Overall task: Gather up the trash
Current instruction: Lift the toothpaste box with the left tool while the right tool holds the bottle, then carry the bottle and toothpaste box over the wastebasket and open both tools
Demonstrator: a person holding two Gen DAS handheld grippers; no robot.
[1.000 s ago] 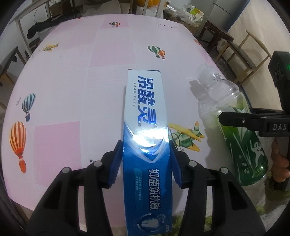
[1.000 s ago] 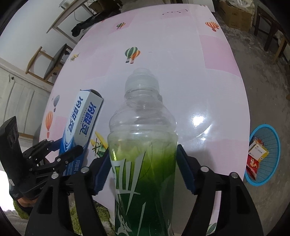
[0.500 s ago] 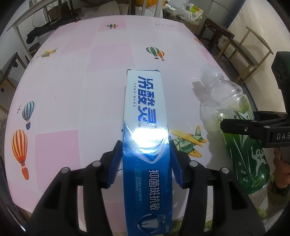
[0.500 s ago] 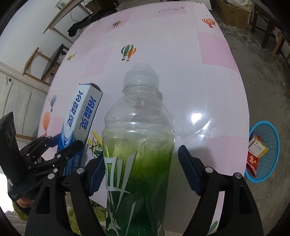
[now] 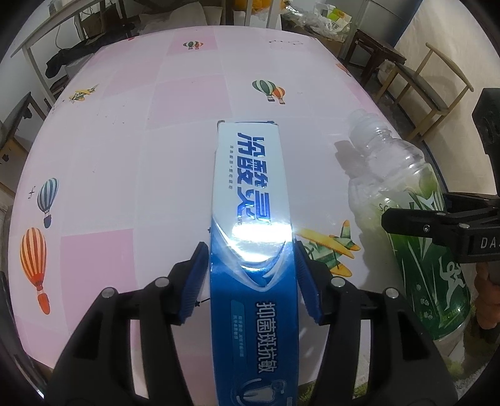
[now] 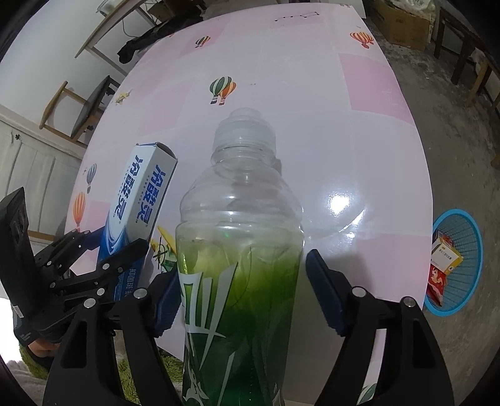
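two tongs work over the pink bench (image 5: 109, 162). the left tongs (image 5: 250, 278) pinch a blue toothpaste box (image 5: 250, 200) pointing far. the right tongs (image 6: 243, 290) stand spread around a green bottle (image 6: 240, 250); its right side is clear of the pad.

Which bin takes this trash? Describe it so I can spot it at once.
Start from the pink balloon-print table and look off its right edge to the concrete floor. There sits a round blue mesh wastebasket, already holding a few small cartons. It is the only blue container on the floor; the other things there are brown cardboard boxes and wooden chairs.
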